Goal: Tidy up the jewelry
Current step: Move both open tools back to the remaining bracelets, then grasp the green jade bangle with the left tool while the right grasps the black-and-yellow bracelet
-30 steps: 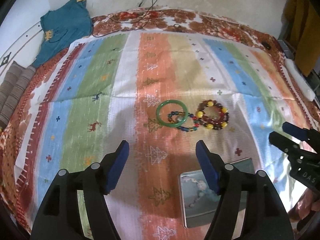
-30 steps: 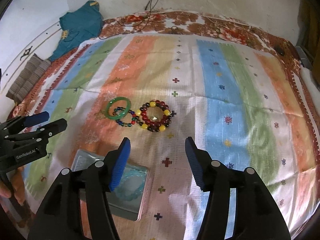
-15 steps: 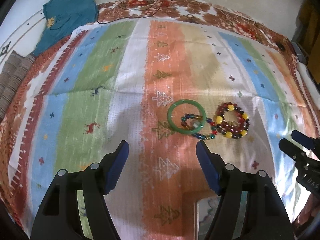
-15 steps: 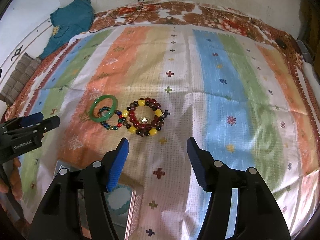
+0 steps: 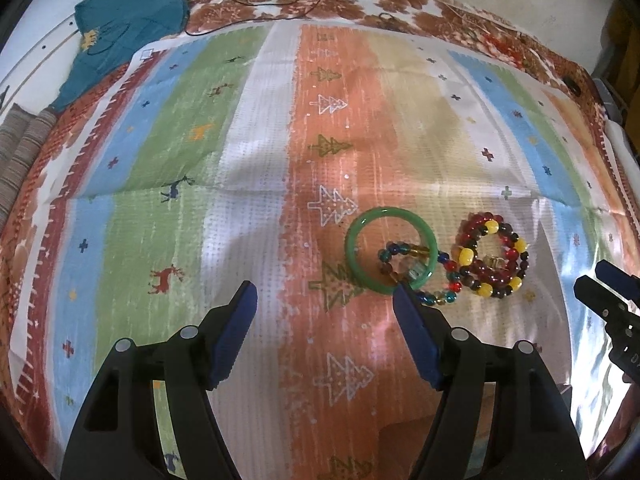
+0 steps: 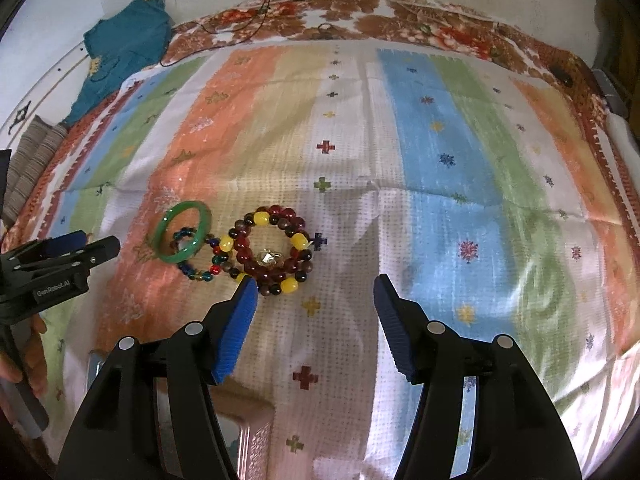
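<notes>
Left wrist view: my left gripper [image 5: 324, 300] hangs released, jaws wide apart, over the striped patterned bedspread [image 5: 256, 160]. A smooth green bangle [image 5: 390, 255] lies on the orange stripe, just past my right fingertip. A small multicoloured glass-bead bracelet [image 5: 434, 278] overlaps the bangle; a dark-red and yellow beaded bracelet [image 5: 492, 258] sits just right of it. My right gripper [image 6: 314, 286] is likewise released, its left fingertip beside that red bracelet. A teal garment [image 6: 124, 44] lies far beyond the bangle.

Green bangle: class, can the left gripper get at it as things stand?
Probably yes. The left gripper is open and empty, and the green bangle lies uncovered just ahead, though the small multicoloured bead bracelet overlaps it.
</notes>
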Available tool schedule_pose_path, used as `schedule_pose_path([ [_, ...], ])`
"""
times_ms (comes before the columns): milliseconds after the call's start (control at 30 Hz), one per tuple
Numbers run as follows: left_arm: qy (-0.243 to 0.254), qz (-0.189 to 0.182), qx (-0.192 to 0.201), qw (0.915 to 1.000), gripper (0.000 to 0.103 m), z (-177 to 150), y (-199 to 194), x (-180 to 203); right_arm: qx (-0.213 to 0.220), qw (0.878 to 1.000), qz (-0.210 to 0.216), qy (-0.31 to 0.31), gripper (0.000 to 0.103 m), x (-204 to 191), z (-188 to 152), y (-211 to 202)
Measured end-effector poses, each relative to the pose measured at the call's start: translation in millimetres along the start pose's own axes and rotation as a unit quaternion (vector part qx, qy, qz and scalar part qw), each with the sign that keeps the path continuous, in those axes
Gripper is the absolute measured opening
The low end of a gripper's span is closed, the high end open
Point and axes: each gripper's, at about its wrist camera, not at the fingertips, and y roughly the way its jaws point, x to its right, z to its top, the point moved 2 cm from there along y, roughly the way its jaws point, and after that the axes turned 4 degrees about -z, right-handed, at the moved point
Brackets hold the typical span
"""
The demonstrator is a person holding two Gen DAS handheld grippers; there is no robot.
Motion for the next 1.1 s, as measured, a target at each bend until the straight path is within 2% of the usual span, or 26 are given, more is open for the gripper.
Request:
schedule_pose_path([
  [800, -0.007, -0.007, -0.026, 0.9996, 0.070, 16.9, 50.8, -5.4, -0.035, 0.999, 0.000, -0.018, 0.060, -7.6, 11.7, 47.8],
  [933, 0.005, -0.009, -0.029, 0.9995, 0.069, 15.7, 59.7, -4.2, -0.042, 0.999, -0.005, -0.033, 0.060, -11.7, 12.2, 54.5],
  [1100, 0.021, 0.001, -0.029, 0.9993, 0.062, 14.6, 65.9, -1.8, -0.046, 0.998, -0.004, -0.031, 0.046, -11.2, 15.2, 61.2],
])
